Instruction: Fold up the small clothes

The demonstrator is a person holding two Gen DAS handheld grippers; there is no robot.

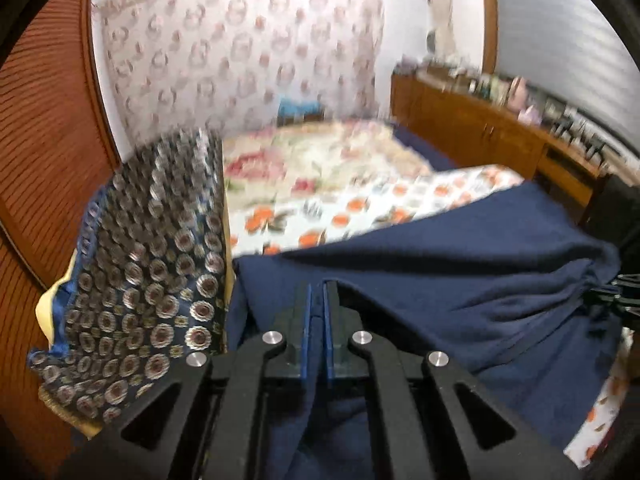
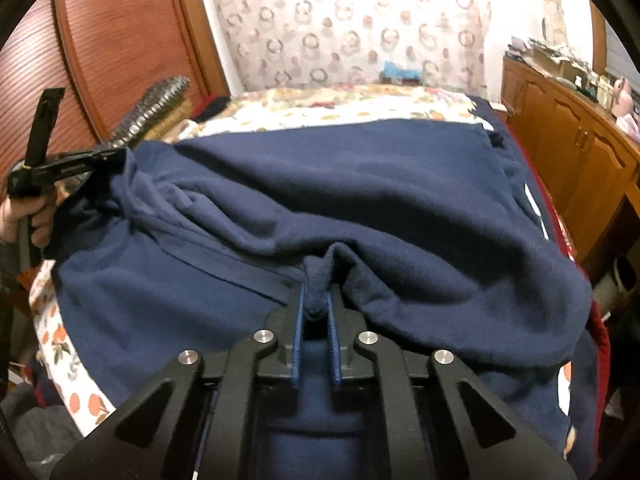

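We count one navy fleece garment (image 2: 360,200), two grippers, and one bed sheet with an orange-fruit print (image 1: 360,208) beneath the garment. The garment lies spread and rumpled over the sheet, with a flat seam band running diagonally across its near left part in the right wrist view.

The right gripper (image 2: 316,308) has its jaws drawn close on a bunched fold of the fleece, which fills the narrow gap between the blue pads (image 2: 297,336). The left gripper (image 1: 318,300) has its jaws nearly together; the fleece passes between them and hangs below, so we read it as clamped on the garment's edge.

Only the right wrist view shows the left gripper from outside (image 2: 104,158), gripping the garment's far left corner, with the person's left hand (image 2: 24,216) cut off by the frame edge. The left wrist view in turn shows the right gripper only as a dark sliver (image 1: 616,296) at its right margin.

One patterned cushion with metallic circles (image 1: 152,272) stands large beside the garment in the left wrist view and appears only as a sliver (image 2: 156,104) in the other. One wooden cabinet (image 2: 568,136) carries small items too blurred to identify. The left wrist view is motion-blurred throughout its background.
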